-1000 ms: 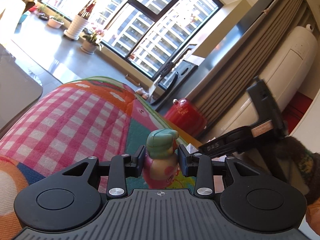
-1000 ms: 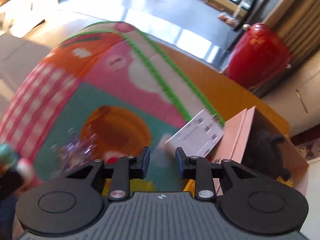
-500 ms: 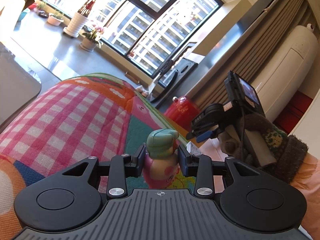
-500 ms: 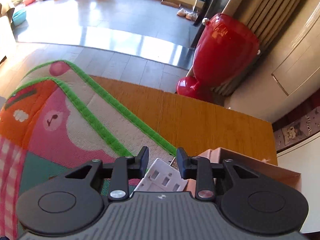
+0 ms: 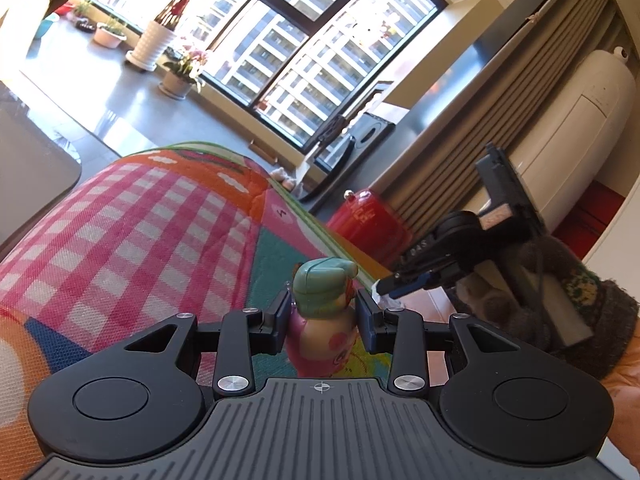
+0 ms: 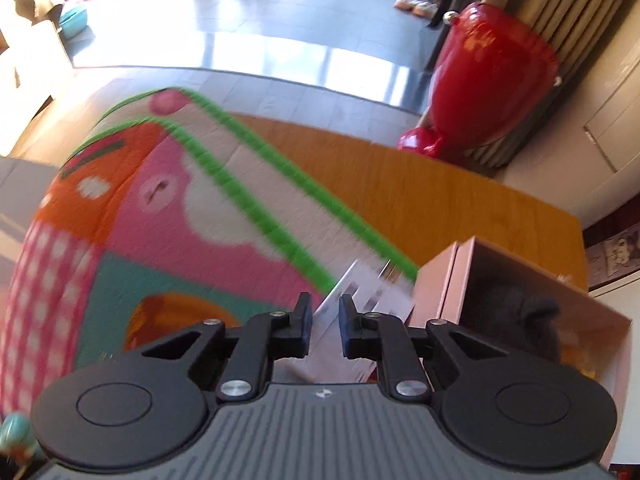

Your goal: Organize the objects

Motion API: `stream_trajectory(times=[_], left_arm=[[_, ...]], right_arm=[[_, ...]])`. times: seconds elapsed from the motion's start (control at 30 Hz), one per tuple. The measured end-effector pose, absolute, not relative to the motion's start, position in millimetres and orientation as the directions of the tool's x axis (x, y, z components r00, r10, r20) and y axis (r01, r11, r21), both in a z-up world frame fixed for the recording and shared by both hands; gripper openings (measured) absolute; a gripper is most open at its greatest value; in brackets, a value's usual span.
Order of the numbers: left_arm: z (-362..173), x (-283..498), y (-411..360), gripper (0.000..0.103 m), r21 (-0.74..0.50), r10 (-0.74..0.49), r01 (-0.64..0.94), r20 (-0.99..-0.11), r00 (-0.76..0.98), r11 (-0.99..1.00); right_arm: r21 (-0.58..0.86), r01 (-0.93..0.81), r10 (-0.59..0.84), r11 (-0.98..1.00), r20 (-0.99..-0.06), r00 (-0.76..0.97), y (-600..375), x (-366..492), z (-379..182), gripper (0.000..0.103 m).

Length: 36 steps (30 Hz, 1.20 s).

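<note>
the left claw (image 5: 323, 322) is held nearly level, tipped a little downward, and its two fingers (image 5: 280, 322) are pressed against the sides of a small toy figure (image 5: 324, 320), which is gripped upright between them. the right claw (image 6: 324, 330) is pointed steeply downward; its jaws have just been closing and are seen with only a narrow gap left, with nothing pinched between the pads. in the left wrist view the right claw (image 5: 390, 286) is seen from the side, carried by a hand (image 5: 560, 312) in a dark knitted glove, just beside the left claw's right finger.
</note>
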<state>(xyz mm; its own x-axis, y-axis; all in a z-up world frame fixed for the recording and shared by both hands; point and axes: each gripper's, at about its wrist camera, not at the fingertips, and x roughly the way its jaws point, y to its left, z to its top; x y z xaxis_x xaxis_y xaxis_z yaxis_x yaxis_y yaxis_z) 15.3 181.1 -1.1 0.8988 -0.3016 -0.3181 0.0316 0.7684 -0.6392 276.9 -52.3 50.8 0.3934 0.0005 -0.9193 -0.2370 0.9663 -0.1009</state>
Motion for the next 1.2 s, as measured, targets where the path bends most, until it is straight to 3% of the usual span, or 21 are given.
stream_trajectory(times=[0.1,0.37,0.47,0.7,0.97,1.2], left_arm=[[-0.1,15.1,177.2,0.039,-0.632,-0.307,0.039,-0.321,0.896,0.774],[-0.9,16.1,175.7,0.039,-0.632,-0.319,0.048,-0.324,0.890,0.774],[-3.4,18.4,176.9,0.039,-0.638,-0.325,0.044,-0.331,0.886,0.769],[-4.5,17.0,177.7,0.039,-0.647,-0.333,0.047,-0.326,0.885,0.761],[-4.0,18.7,178.4,0.039,-0.646,-0.329,0.048,-0.322,0.888,0.762],[-3.7,18.0,176.7,0.039,-0.639,-0.324,0.045,-0.326,0.888,0.768]], right_arm=[[-0.132,-0.248,-0.011,0.960,-0.900,0.437,-54.0,269.1,60.5,0.012],[-0.213,-0.087,-0.145,0.973,-0.861,0.487,-75.0,318.6,48.8,0.011],[-0.292,-0.081,-0.215,0.953,-0.840,0.498,-70.0,327.2,38.2,0.004],[-0.425,-0.122,-0.315,0.897,-0.807,0.499,-50.0,337.7,19.3,0.004],[-0.486,-0.208,-0.340,0.849,-0.804,0.489,-40.3,312.6,20.4,0.001],[-0.351,-0.260,-0.210,0.900,-0.869,0.447,-47.8,284.4,40.5,0.000]])
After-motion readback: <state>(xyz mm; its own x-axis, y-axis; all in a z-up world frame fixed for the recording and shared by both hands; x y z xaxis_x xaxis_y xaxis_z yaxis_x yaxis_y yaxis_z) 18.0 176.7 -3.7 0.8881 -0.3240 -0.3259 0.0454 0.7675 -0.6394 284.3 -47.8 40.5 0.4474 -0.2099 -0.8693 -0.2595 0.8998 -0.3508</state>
